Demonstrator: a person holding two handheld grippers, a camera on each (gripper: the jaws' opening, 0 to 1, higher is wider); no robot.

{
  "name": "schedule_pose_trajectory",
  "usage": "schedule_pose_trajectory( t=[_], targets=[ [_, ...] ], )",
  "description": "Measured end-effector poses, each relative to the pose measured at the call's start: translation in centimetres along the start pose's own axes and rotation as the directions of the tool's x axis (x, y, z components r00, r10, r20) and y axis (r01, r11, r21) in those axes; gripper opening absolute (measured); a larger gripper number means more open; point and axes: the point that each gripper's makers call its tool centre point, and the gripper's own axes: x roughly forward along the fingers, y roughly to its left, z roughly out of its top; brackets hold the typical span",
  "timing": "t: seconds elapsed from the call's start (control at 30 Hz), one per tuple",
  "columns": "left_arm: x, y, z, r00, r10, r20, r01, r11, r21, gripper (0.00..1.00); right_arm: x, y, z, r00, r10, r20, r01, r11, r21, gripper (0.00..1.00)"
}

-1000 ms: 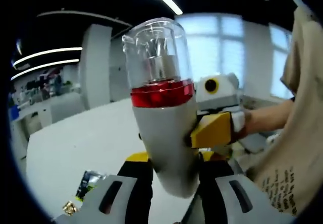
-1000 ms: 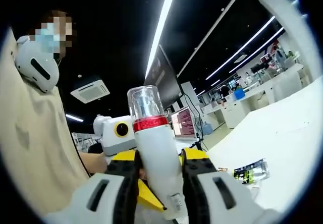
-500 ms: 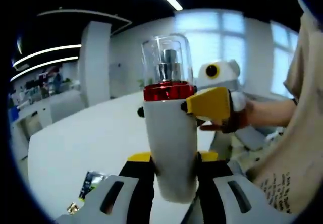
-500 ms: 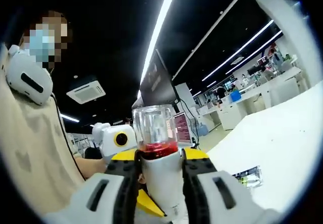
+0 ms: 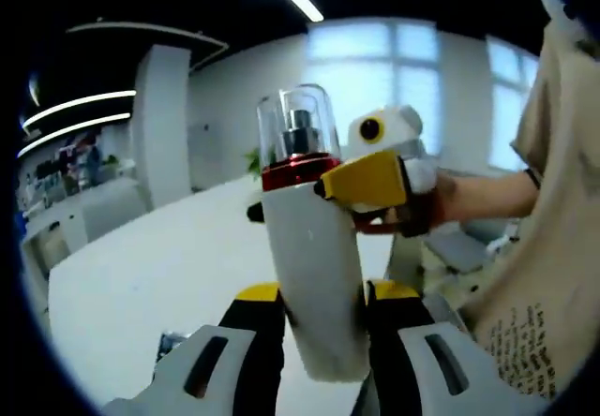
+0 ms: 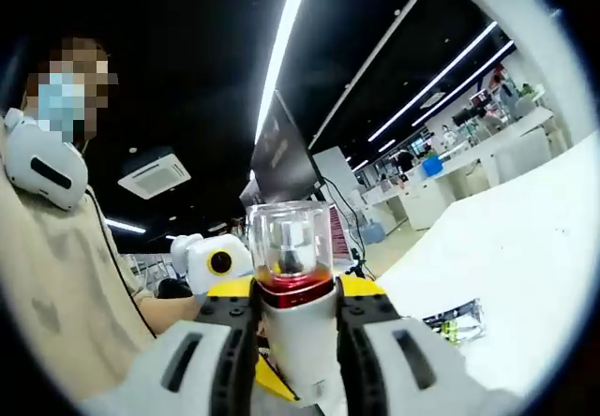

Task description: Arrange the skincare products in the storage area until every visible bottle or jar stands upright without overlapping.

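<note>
A pump bottle (image 5: 314, 275) with a white body, a red collar and a clear cap over a silver pump is held up in the air. In the left gripper view my left gripper (image 5: 323, 296) is shut on its lower body, with yellow-and-black fingers on both sides. A yellow finger (image 5: 366, 180) of the right gripper presses against it just below the red collar. In the right gripper view the same bottle (image 6: 295, 346) stands between the jaws of my right gripper (image 6: 295, 292), which is shut on it below the collar.
A white table (image 5: 141, 275) (image 6: 525, 247) lies below, with a foil sachet (image 6: 455, 320) on it. The person's beige shirt (image 5: 553, 247) (image 6: 56, 275) and hand (image 5: 441, 205) are close by. Office desks and ceiling lights lie far behind.
In the left gripper view the bottle has gone from tilted to upright. The right gripper's yellow finger has climbed from mid-body to the red collar. In the right gripper view the bottle sits lower between the jaws.
</note>
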Motion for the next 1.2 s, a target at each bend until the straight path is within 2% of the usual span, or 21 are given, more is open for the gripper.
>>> schedule_pose_trajectory(
  t=[0.13,0.2,0.27,0.33,0.4,0.43,0.5,0.57,0.63,0.67,0.7,0.73,0.8,1.0,1.13,1.2],
  targets=[
    [0.1,-0.2,0.3,1.000,-0.015,0.006,0.014,0.997,0.077,0.36,-0.2,-0.3,0.4,1.000,-0.029,0.009,0.029,0.999,0.040,0.30],
    [0.3,-0.2,0.5,1.000,0.000,0.005,0.000,0.997,0.080,0.37,-0.1,-0.4,0.7,0.998,-0.056,0.006,0.056,0.998,0.041,0.30],
    [0.6,0.3,0.6,0.999,0.045,0.003,-0.045,0.998,0.049,0.38,-0.1,-0.8,0.9,0.995,-0.104,0.000,0.104,0.994,0.030,0.30],
    [0.8,1.1,0.5,0.990,0.141,-0.017,-0.139,0.987,0.074,0.39,-0.2,-1.8,1.0,0.977,-0.213,-0.019,0.213,0.977,-0.018,0.30],
    [1.0,1.8,0.2,0.972,0.232,-0.043,-0.225,0.967,0.123,0.38,-0.4,-2.5,0.9,0.953,-0.302,-0.032,0.299,0.951,-0.084,0.30],
    [1.1,2.1,0.1,0.961,0.273,-0.048,-0.265,0.955,0.132,0.36,-0.6,-2.8,0.9,0.933,-0.359,-0.032,0.353,0.928,-0.122,0.30],
    [1.5,2.7,0.2,0.934,0.357,-0.026,-0.354,0.933,0.064,0.35,-0.5,-2.7,0.7,0.913,-0.408,-0.008,0.403,0.903,-0.146,0.30],
    [2.0,3.3,0.1,0.915,0.403,-0.022,-0.403,0.912,-0.078,0.34,-0.6,-3.1,0.3,0.888,-0.461,0.011,0.458,0.880,-0.129,0.30],
    [2.1,3.7,0.0,0.898,0.438,-0.028,-0.439,0.894,-0.091,0.32,-0.8,-3.5,0.0,0.860,-0.509,0.045,0.511,0.855,-0.095,0.30],
    [2.2,4.0,-0.1,0.881,0.471,-0.030,-0.472,0.876,-0.105,0.30,-0.8,-3.6,-0.1,0.855,-0.516,0.061,0.519,0.849,-0.095,0.30],
    [2.1,4.1,-0.2,0.872,0.489,-0.033,-0.490,0.865,-0.108,0.30,-0.9,-3.7,-0.1,0.845,-0.527,0.090,0.533,0.842,-0.076,0.30],
    [2.2,4.2,-0.1,0.867,0.497,-0.021,-0.496,0.861,-0.112,0.30,-1.0,-3.8,-0.1,0.842,-0.531,0.101,0.538,0.840,-0.072,0.30],
    [2.2,4.1,-0.1,0.871,0.490,-0.016,-0.489,0.865,-0.109,0.29,-1.3,-3.9,0.0,0.831,-0.544,0.113,0.552,0.833,-0.043,0.30],
    [2.2,3.9,0.1,0.887,0.462,-0.016,-0.460,0.877,-0.141,0.29,-1.2,-3.8,0.2,0.841,-0.531,0.104,0.539,0.840,-0.062,0.31],
    [2.1,3.8,-0.2,0.902,0.430,-0.024,-0.427,0.885,-0.187,0.29,-1.1,-3.8,-0.1,0.861,-0.501,0.090,0.507,0.860,-0.058,0.30],
    [2.0,3.6,-0.4,0.913,0.408,-0.025,-0.404,0.890,-0.212,0.29,-0.9,-3.4,-0.4,0.882,-0.466,0.063,0.470,0.878,-0.092,0.30]
  ],
)
